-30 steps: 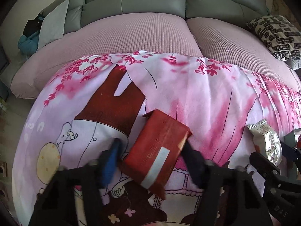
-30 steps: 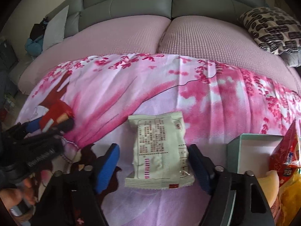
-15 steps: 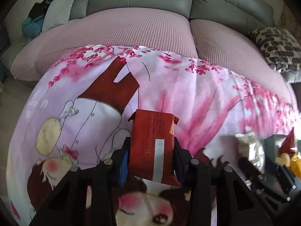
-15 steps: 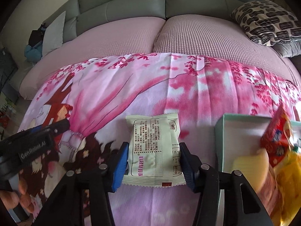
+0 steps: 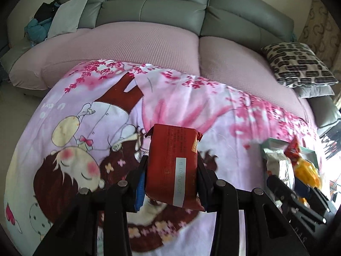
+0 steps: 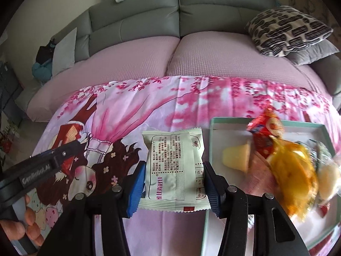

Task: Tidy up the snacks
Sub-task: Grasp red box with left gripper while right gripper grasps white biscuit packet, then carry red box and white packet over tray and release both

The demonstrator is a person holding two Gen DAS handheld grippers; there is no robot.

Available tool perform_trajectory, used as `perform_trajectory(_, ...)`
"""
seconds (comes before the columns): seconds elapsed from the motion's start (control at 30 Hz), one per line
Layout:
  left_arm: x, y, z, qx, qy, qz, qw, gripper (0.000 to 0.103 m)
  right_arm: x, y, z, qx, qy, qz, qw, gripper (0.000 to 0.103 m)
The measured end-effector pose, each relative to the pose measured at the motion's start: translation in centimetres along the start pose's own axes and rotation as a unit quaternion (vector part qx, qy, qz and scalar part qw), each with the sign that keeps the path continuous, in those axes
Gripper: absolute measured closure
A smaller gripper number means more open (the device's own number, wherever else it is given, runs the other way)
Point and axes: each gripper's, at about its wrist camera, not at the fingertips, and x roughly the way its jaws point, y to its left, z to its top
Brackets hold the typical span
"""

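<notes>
Both tongs closed since the earlier frames and both packs now ride above the blanket, box nearer in the right view.

Left tongs [image 5: 171,178] clamp the red pack [image 5: 173,166] across its width; right tongs [image 6: 173,188] clamp the white pack [image 6: 174,169] the same way. Neither has reached the box yet.

Risks, my guess: both wrappers are slick film with air inside, so a squeezed pack could slide out of the pads or pop. White pack is pinched low, with its top standing free toward 12, so it may flop or twist on a fast swing. Box [image 6: 210,143] at 3 in the right view is already heaped on its right side; dropping on the pile could tip snacks over the rim. Both tongs heading to one box could collide.

Materials: pads blue, rubbery; packs flat pillow shapes with crimped ends. Jelly cup [image 6: 236,156] is smooth pale plastic, orange bag [image 6: 292,172] crinkly. Box is a thin, teal-edged, shallow tray. Blanket [image 5: 191,111] is soft printed fabric, wrinkled at 2. Sofa [image 5: 170,8] at 12 is grey and smooth, its seat under ribbed pink cover.
</notes>
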Motion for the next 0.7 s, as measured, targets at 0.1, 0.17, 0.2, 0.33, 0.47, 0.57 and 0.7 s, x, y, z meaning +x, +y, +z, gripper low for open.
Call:
perform_trajectory(0.1, -1.1, -0.5, -0.8, 0.001, -0.007, -0.012, 0.9999, 0.061, -1.9, -0.5, -0.8, 0.005, -0.015, -0.003, 1.000, 0.048)
perform_trajectory(0.17, -2.0, -1.2, -1.5, 0.010, -0.013, -0.014, 0.9998, 0.061, -3.1, -1.0, -1.5, 0.010, -0.022, -0.002, 1.000, 0.048)
perform_trajectory(0.2, -2.4, -1.5, -1.8, 0.015, -0.016, -0.015, 0.9997, 0.061, -3.8, -1.3, -2.0, 0.013, -0.026, -0.003, 1.000, 0.048)
perform_trajectory(0.33, -3.9, -3.9, -2.7, 0.042, -0.027, -0.033, 0.9982, 0.061, -6.1, -3.1, -4.0, 0.034, -0.036, -0.012, 0.999, 0.048)
perform_trajectory(0.47, -5.2, -7.9, -3.9, 0.090, -0.037, -0.062, 0.9934, 0.061, -8.1, -6.4, -5.7, 0.071, -0.042, -0.026, 0.996, 0.048)
perform_trajectory(0.57, -5.3, -11.0, -4.9, 0.126, -0.030, -0.091, 0.9874, 0.061, -8.9, -9.2, -6.8, 0.096, -0.041, -0.048, 0.993, 0.048)
perform_trajectory(0.7, -5.2, -15.0, -6.5, 0.175, -0.017, -0.118, 0.9773, 0.061, -9.7, -12.6, -7.4, 0.135, -0.044, -0.068, 0.988, 0.048)
